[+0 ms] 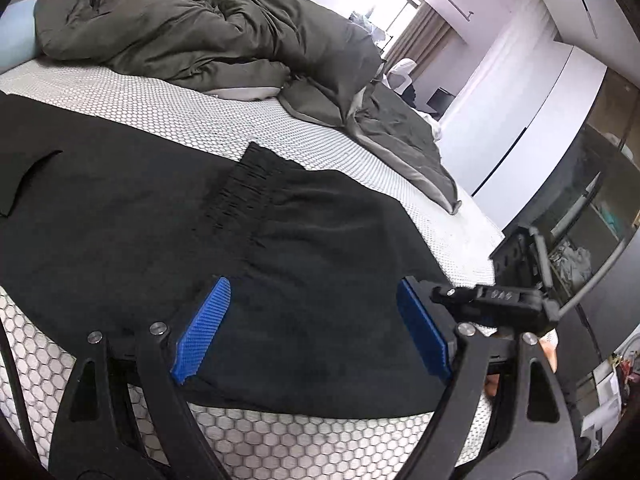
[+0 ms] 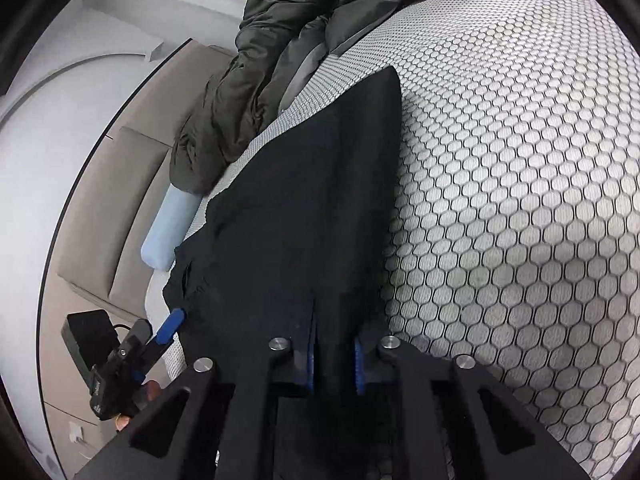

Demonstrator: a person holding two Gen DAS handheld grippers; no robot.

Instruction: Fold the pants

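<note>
Black pants (image 1: 168,208) lie spread on the hexagon-patterned mattress (image 1: 288,436), the gathered elastic waistband (image 1: 240,192) facing up. My left gripper (image 1: 312,324) hovers open over the near edge of the fabric, its blue pads wide apart and gripping nothing. In the right wrist view the pants (image 2: 312,200) stretch away from my right gripper (image 2: 334,360), which is shut on a fold of the black cloth. That right gripper (image 1: 440,294) also shows at the fabric's right edge in the left wrist view. One blue finger (image 2: 170,326) of the left gripper touches the pants' left edge.
A crumpled dark grey duvet (image 1: 208,36) fills the far side of the bed, with a light blue pillow (image 2: 168,236) beside it. A beige headboard (image 2: 132,184) lines one side. Dark shelving (image 1: 580,216) stands past the mattress edge (image 1: 480,264).
</note>
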